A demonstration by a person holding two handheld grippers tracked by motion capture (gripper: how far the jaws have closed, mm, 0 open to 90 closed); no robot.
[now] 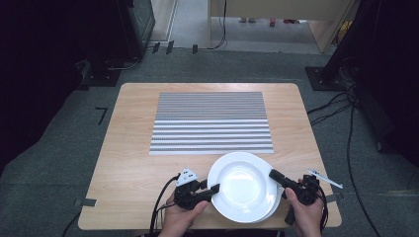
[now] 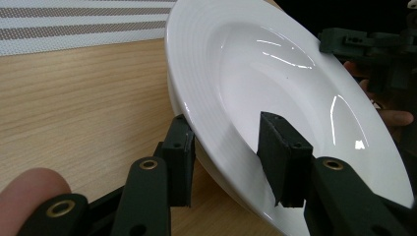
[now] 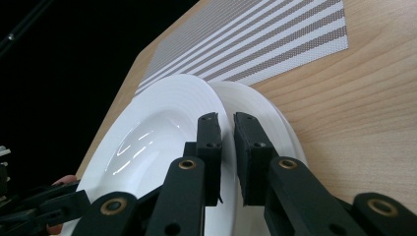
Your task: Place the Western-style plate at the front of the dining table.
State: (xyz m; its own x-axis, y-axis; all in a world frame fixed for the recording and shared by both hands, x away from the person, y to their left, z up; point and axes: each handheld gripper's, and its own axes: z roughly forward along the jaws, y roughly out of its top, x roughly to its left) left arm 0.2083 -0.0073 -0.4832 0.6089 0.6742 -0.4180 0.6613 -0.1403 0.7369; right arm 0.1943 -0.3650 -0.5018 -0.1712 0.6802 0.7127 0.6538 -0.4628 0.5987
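Black grippers (image 1: 213, 189) w/ brass rivets, black cables, grey top plate.

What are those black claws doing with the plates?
A person holds a gripper in each hand at a wooden table. The left gripper and the right gripper each have their jaws on opposite rims of the top plate. It sits on a stack of plates near the table's front edge. A striped mat lies just beyond.
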